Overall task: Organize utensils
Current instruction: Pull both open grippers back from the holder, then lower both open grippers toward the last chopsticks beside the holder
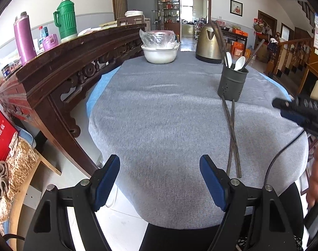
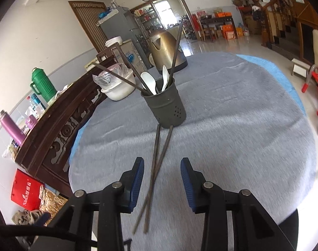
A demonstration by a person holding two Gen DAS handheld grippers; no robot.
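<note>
A dark perforated utensil holder [image 2: 167,108] [image 1: 232,83] stands on the grey-clothed round table [image 2: 232,142]. It holds white spoons [image 2: 147,79] and several dark chopsticks. Two more dark chopsticks [image 2: 156,146] [image 1: 232,138] lie crossed on the cloth, their far ends against the holder's base. My right gripper [image 2: 162,163] hovers over this pair. Its jaws stand partly apart with the sticks running between them, and the pads do not touch the sticks. My left gripper [image 1: 160,161] is wide open over bare cloth, left of the pair, with nothing in it.
A brass kettle [image 1: 208,41] and a white bowl with a plastic-wrapped dish [image 1: 160,52] stand at the table's far side. A carved wooden sideboard [image 1: 64,62] with flasks runs along the left. A hand [image 1: 317,179] and a cable show at the right edge.
</note>
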